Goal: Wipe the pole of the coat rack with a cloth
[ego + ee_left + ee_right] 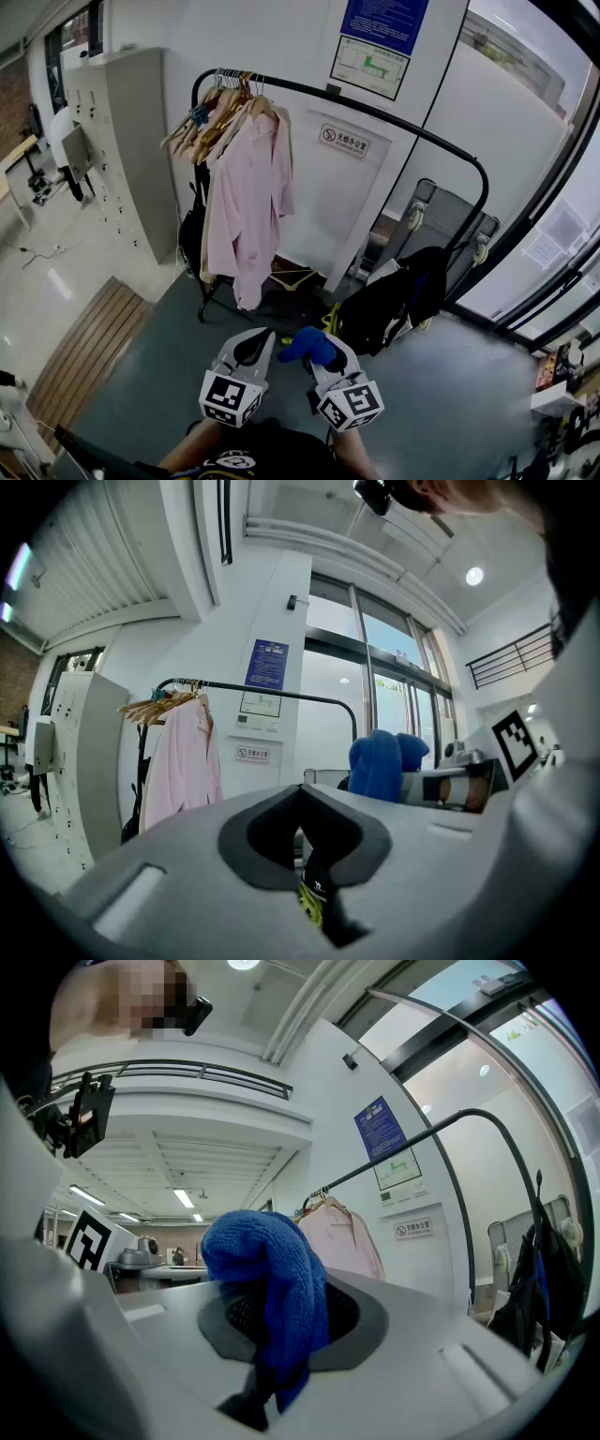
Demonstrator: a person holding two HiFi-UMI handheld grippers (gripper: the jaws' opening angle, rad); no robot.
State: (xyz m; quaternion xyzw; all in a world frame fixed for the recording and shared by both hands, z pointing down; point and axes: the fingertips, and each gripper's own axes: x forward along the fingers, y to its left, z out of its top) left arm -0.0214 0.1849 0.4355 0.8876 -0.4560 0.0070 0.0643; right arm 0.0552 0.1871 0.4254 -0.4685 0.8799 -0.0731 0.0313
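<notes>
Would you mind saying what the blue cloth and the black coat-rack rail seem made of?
Blue cloth: likely microfibre or terry; fuzzy looped nap. Black curved rail: probably painted metal tube; thin, smooth, evenly bent.

White wall (281, 56), grey floor (450, 394), grey lockers (122, 141), glazed partition (553, 244).

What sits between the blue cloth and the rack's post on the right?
A black bag lies between the blue cloth and the post, as the head view shows.
</notes>
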